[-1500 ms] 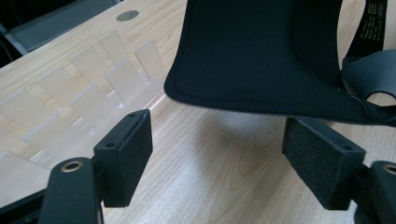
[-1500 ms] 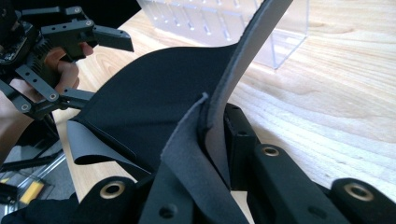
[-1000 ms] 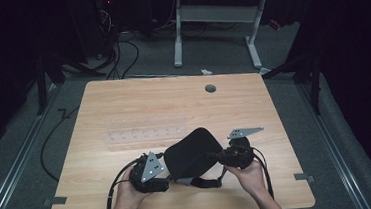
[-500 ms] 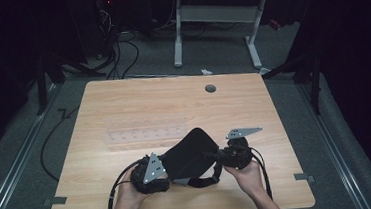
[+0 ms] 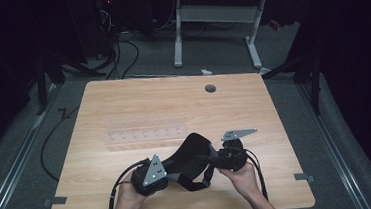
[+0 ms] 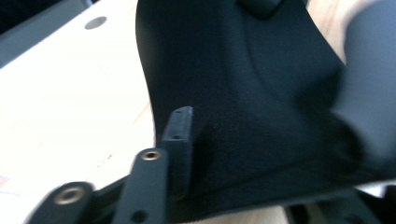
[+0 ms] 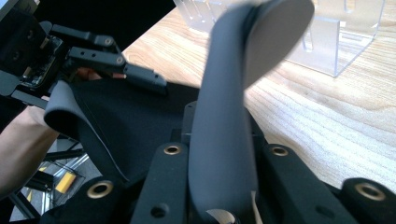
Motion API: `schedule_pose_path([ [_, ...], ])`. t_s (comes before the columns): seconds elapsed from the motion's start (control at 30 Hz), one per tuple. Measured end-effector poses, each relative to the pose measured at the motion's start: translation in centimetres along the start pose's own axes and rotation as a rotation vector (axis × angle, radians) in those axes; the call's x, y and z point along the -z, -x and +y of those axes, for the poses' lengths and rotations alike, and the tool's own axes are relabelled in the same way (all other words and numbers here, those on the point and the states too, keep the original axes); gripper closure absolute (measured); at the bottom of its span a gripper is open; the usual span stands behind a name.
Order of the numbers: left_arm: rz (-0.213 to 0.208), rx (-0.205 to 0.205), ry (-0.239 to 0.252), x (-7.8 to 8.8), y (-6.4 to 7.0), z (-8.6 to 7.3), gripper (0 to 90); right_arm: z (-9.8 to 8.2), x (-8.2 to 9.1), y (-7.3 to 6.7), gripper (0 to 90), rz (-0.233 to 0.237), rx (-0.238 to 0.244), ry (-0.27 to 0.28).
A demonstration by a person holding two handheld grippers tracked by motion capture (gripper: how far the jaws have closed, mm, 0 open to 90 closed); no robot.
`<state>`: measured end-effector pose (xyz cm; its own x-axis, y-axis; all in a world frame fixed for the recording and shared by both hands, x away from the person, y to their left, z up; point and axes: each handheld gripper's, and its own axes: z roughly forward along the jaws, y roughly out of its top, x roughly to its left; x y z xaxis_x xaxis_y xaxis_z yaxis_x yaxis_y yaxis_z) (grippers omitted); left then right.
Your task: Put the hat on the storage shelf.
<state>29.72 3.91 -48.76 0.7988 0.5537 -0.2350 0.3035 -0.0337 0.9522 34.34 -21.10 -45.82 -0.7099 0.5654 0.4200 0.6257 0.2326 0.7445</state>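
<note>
Black, soft neoprene-like brace (image 5: 190,159), with straps trailing off it, is held up between the two grippers over the near edge of the wooden table (image 5: 123,104), just in front of the clear acrylic rack (image 5: 145,130).

Left gripper (image 5: 165,174): jaws have just been closing. In the left gripper view the fabric (image 6: 243,107) lies across them and one black jaw presses against its underside; reads as a pinch on the brace's near-left edge, though the far jaw is hidden by cloth.

Right gripper (image 5: 210,157): jaws have just been opening a little, yet in the right gripper view a thick padded strip of the brace (image 7: 224,140) stands clamped between them, rising to a rounded end. The left gripper (image 7: 135,74) shows beyond it, biting the opposite edge.

Step in hand, judged: a two-handed hold on the brace, left grip just taken, right grip easing. Likely a regrasp or handover while the piece is spread or folded.

Next move calls for: confirming the left pinch is firm before the right lets go further; keeping the fabric taut and off the table, clear of the rack; watching the loose straps (image 5: 200,183) hanging below, which could snag a jaw.
</note>
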Motion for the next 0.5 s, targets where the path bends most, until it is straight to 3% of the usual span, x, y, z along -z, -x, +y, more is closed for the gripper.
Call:
schedule_pose_path([
  [0.07,-0.012,-0.003,-0.010,0.2,0.1,0.0,74.7,0.0,0.0,0.0,76.6,0.001,0.000,0.003],
  [0.17,-0.081,0.014,-0.029,0.7,0.4,0.2,81.9,-0.1,0.1,0.1,72.0,0.005,-0.008,0.017],
  [0.27,-0.114,0.042,-0.039,0.9,0.6,0.3,85.8,-0.1,0.3,0.3,66.9,-0.003,-0.015,0.031],
  [0.5,-0.109,0.089,-0.045,1.0,0.3,0.5,86.0,-0.4,1.2,0.9,56.1,-0.008,-0.027,0.090],
])
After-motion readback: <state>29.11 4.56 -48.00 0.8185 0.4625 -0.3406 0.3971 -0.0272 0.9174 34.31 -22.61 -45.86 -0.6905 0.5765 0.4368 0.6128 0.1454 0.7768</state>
